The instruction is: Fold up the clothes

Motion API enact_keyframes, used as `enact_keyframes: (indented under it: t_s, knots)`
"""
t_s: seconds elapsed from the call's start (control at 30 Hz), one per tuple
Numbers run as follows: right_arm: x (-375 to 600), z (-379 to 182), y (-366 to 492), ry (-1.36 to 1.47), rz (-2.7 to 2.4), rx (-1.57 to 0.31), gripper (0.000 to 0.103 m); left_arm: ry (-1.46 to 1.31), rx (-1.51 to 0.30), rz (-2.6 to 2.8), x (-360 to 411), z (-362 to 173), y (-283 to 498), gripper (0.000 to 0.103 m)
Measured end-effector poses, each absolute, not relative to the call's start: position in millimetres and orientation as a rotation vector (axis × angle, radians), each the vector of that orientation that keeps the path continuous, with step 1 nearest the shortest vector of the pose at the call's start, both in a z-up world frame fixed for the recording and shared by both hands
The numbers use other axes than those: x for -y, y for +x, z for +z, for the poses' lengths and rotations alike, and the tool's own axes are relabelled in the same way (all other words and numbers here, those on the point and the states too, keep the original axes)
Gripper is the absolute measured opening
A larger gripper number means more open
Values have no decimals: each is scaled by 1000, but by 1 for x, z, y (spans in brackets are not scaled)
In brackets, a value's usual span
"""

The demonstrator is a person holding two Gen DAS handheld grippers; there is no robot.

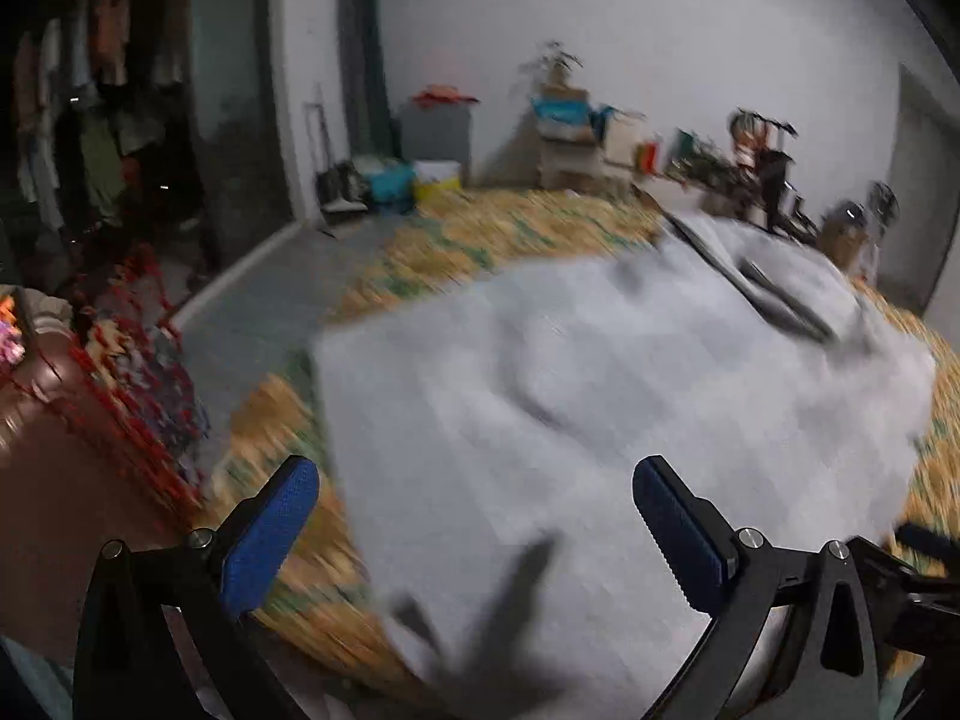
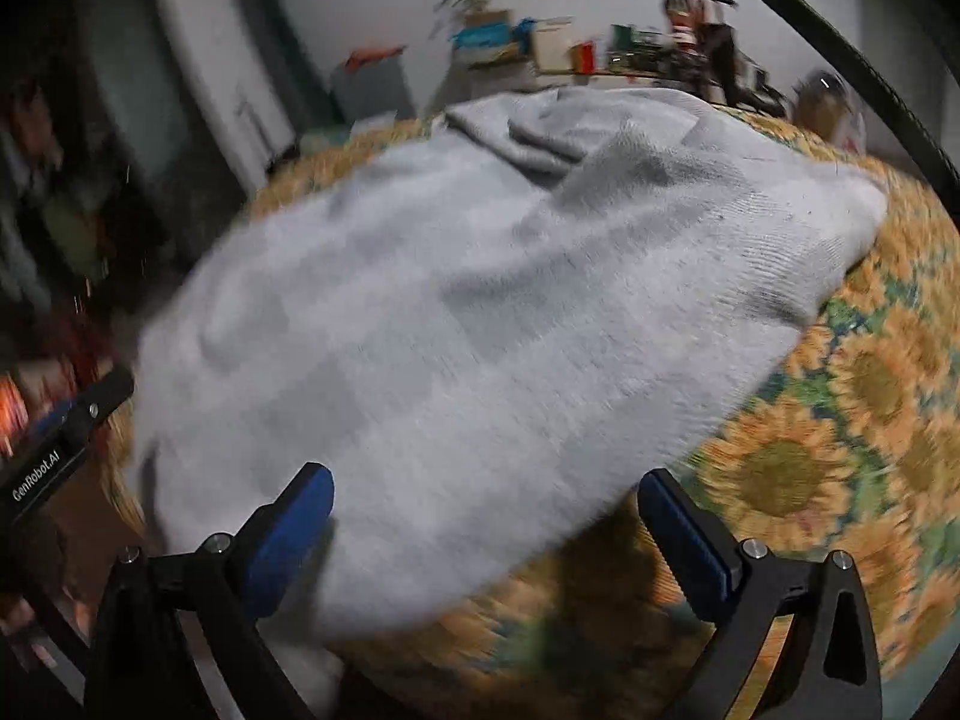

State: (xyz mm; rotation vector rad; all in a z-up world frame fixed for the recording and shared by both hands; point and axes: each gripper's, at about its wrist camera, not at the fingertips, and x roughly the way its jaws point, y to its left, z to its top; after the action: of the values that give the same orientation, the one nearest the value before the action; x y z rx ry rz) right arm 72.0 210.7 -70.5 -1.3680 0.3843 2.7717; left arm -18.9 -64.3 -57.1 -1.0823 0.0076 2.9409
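Observation:
A light grey knitted garment (image 1: 600, 384) lies spread on a sunflower-patterned cloth (image 1: 540, 222). My left gripper (image 1: 474, 516) hovers open over its near edge, blue pads wide apart with nothing between them. In the right wrist view the same grey garment (image 2: 480, 312) fills the middle, with a rumpled fold at its far end. My right gripper (image 2: 486, 522) is open above the garment's near right edge, where it meets the sunflower cloth (image 2: 840, 420). Both views are motion-blurred.
A pile of red patterned fabric (image 1: 138, 378) lies at the left. Hanging clothes (image 1: 90, 108) fill a dark closet. Boxes and a plant (image 1: 564, 120) stand along the far wall. The other gripper's black body (image 2: 66, 444) shows at the left edge.

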Motion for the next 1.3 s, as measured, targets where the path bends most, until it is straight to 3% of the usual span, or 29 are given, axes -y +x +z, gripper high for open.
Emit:
enact_keyframes:
  t_s: [0.1, 0.2, 0.3, 0.4, 0.5, 0.6, 0.7, 0.87, 0.93, 1.03, 1.13, 1.2, 1.3]
  knots:
    - [-190, -76, 58, -1371, 2779, -373, 103, -1049, -3, 2883, 76, -53, -37, 103]
    - [-153, -99, 38, -1532, 2690, -153, 103, -1128, -16, 2777, 76, -67, -69, 103]
    - [-134, -96, 42, -1424, 2773, -42, 103, -1133, -135, 2714, 66, -75, -93, 103]
    - [-138, -97, 42, -1426, 2788, -77, 103, -1117, -201, 2597, 58, -76, -124, 103]
    - [-138, -99, 43, -1407, 2803, -69, 103, -1291, -238, 2489, 54, -91, -164, 103]
    - [-138, -99, 42, -1376, 2785, -92, 103, -1434, -189, 2442, 59, -107, -192, 96]
    - [-137, -100, 41, -1354, 2770, -109, 103, -1466, -233, 2429, 57, -102, -193, 83]
    - [-139, -96, 36, -1347, 2774, -110, 103, -1500, -255, 2425, 50, -89, -185, 21]
    - [-141, -95, 35, -1369, 2772, -108, 103, -1520, -211, 2428, 51, -85, -180, 10]
    - [-144, -92, 32, -1471, 2765, -119, 103, -1478, -161, 2445, 48, -70, -165, 6]
    - [-165, -82, 23, -1561, 2764, -293, 102, -1404, -158, 2427, 36, -47, -143, 5]
    - [-187, -72, 22, -1491, 2773, -490, 100, -1360, -155, 2428, 28, -31, -126, 5]
    - [-223, -54, 14, -1314, 2711, -589, 101, -1253, -96, 2391, 11, -11, -93, 5]
